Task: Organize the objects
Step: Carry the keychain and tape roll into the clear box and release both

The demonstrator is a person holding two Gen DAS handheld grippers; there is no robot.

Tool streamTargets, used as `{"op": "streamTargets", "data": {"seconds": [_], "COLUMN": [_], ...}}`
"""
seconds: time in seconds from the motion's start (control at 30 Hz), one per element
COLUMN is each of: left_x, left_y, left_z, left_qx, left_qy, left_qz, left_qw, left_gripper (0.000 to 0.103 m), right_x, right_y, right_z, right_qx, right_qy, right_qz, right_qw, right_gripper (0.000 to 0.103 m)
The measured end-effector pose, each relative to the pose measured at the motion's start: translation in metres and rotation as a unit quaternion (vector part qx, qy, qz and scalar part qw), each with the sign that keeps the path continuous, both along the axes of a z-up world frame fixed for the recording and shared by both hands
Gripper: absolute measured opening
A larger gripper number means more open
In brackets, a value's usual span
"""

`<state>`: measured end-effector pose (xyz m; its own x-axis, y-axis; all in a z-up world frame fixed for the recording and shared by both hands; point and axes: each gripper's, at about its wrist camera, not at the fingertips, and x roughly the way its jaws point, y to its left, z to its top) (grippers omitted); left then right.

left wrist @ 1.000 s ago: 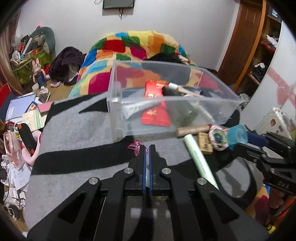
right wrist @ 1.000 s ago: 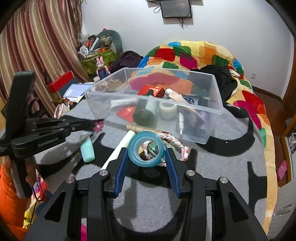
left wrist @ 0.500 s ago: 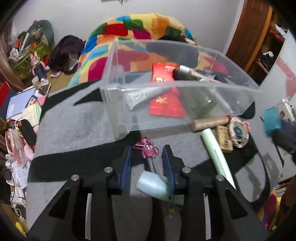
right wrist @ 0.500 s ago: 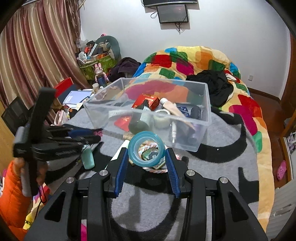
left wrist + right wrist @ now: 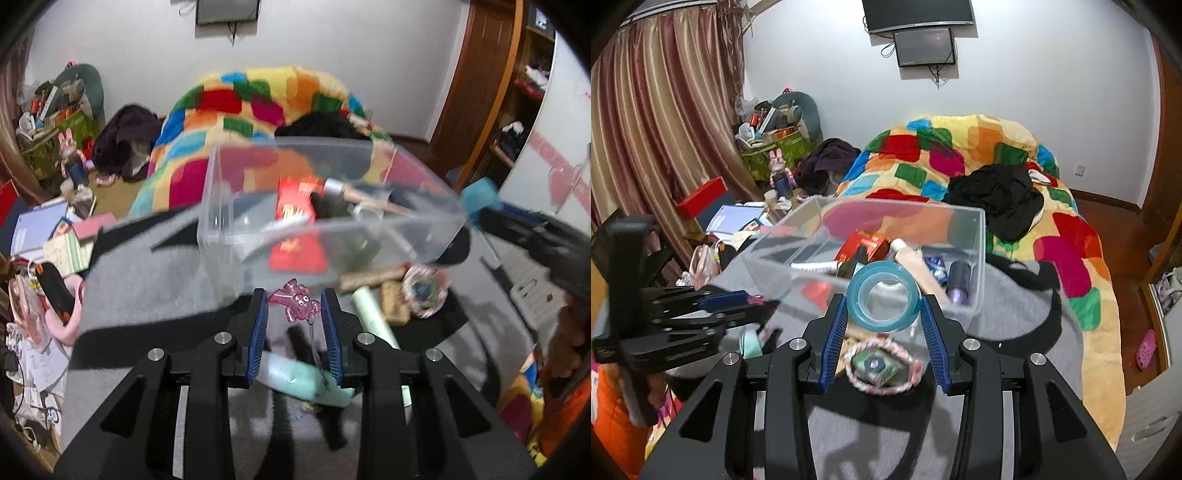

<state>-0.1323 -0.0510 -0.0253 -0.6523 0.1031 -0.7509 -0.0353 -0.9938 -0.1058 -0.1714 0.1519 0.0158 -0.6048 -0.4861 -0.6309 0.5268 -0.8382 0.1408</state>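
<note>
right gripper (image 5: 884, 310) clamps a blue tape roll (image 5: 884, 301) at frame centre, just before the clear bin (image 5: 977, 254), a light, stiff ring best held across its outer rim (slippery sides); left gripper (image 5: 294, 314) parted around a pink charm (image 5: 295, 304)

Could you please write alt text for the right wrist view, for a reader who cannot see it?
The right gripper holds a blue tape roll between its blue fingers, raised just before a clear plastic bin of mixed items on a grey blanket. The left gripper is at left; a colourful quilt lies behind.
</note>
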Motion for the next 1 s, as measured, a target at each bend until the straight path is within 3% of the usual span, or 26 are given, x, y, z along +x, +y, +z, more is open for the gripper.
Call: {"op": "streamTargets", "data": {"seconds": [0.27, 0.5, 0.77, 1.0], "left_x": [-0.002, -0.015, -0.047, -0.065], "left_y": [0.006, 0.000, -0.021, -0.033], "left_z": [0.055, 0.080, 0.060, 0.036], "left_qx": [0.017, 0.025, 0.042, 0.050], "left_qy": [0.066, 0.098, 0.074, 0.047], "left_qz": [-0.005, 0.015, 0.057, 0.077], "left_qw": [0.9977, 0.9948, 0.9948, 0.9947], "left_gripper": [0.029, 0.029, 0.029, 0.029], "right_x": [-0.021, -0.042, -0.067, -0.071], "right_y": [-0.004, -0.019, -0.037, -0.042], "right_z": [0.015, 0.011, -0.025, -0.038], "right_qx": [-0.016, -0.013, 0.022, 0.037], "right_qy": [0.007, -0.004, -0.050, -0.061], "right_qz": [-0.017, -0.019, -0.015, -0.006], "right_qw": [1.000, 1.000, 0.998, 0.997], "right_gripper": [0.037, 0.037, 0.037, 0.038]}}
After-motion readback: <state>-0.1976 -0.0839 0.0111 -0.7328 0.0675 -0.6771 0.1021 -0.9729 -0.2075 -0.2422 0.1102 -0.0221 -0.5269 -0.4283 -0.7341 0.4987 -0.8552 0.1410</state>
